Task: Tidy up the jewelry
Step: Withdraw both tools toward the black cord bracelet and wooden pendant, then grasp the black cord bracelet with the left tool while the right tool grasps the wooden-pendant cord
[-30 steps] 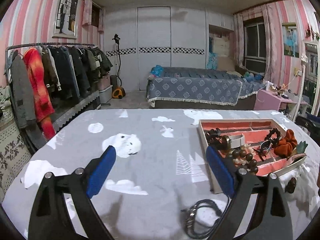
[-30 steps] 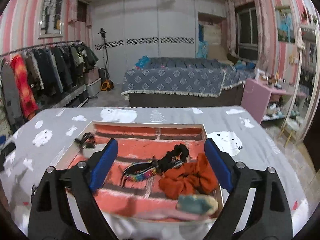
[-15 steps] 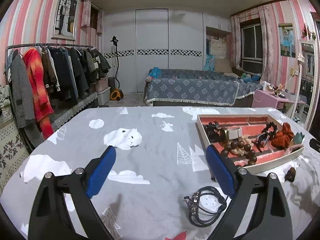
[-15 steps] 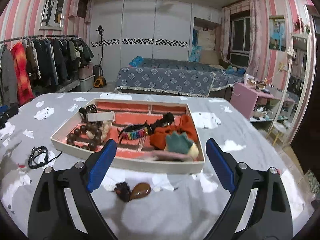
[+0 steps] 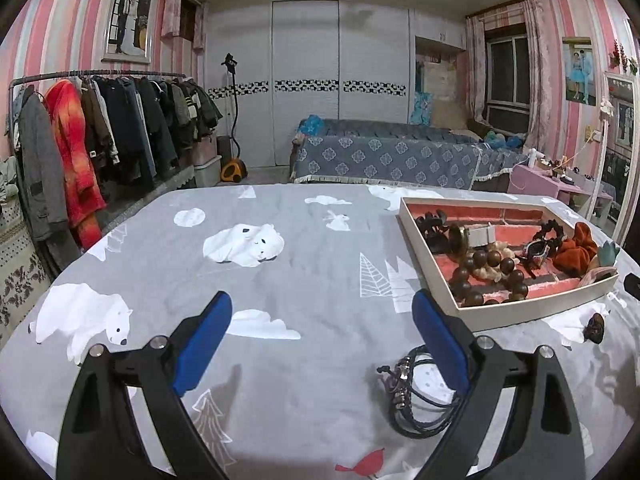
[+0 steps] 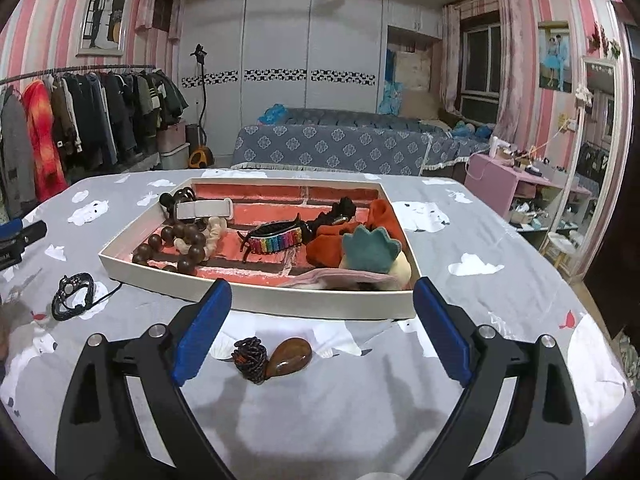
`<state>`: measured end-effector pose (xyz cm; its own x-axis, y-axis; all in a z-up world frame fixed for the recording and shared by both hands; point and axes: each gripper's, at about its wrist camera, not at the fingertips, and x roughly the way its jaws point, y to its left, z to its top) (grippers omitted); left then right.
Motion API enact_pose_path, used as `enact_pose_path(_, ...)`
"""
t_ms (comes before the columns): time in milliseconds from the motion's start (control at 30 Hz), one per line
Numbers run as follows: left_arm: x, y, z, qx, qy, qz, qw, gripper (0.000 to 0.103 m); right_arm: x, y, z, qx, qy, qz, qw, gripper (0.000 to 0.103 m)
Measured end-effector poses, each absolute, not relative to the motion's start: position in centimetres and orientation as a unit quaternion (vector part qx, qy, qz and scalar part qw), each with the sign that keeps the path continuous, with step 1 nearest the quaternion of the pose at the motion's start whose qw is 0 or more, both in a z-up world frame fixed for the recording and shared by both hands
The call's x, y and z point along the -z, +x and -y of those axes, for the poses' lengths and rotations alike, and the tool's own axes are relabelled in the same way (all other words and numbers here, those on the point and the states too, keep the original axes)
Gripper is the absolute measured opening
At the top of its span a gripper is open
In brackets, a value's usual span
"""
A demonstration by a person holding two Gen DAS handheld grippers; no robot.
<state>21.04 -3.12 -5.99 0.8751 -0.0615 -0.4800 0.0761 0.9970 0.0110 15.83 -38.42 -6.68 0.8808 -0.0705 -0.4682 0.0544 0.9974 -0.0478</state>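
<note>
Both grippers, left (image 5: 320,340) and right (image 6: 322,330), spread wide, empty. Tray (image 6: 256,294) of jewelry at twelve o'clock; pendant (image 6: 290,357) between right fingers; cord bracelet (image 5: 416,400) at left's four o'clock.

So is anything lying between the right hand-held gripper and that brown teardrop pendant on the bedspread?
Nothing visible. The brown teardrop pendant with its dark braided cord lies on bare grey cloth just ahead of the open right hand-held gripper, roughly between its blue fingers. The white-walled jewelry tray sits beyond it, not in between.
</note>
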Motion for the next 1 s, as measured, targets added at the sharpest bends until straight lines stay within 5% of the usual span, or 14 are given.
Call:
enact_pose_path(767, 10.3, 24.5, 5.9, 0.085, 0.068, -0.412, 0.905, 0.090, 11.3, 20.6, 36.8, -0.023, -0.044, -0.428, 0.903, 0.090)
enact_pose_path(1000, 11.1, 24.8, 7.4, 0.098, 0.102, -0.426, 0.894, 0.090, 11.7, 20.7, 36.3, -0.054, -0.045, -0.440, 0.895, 0.063)
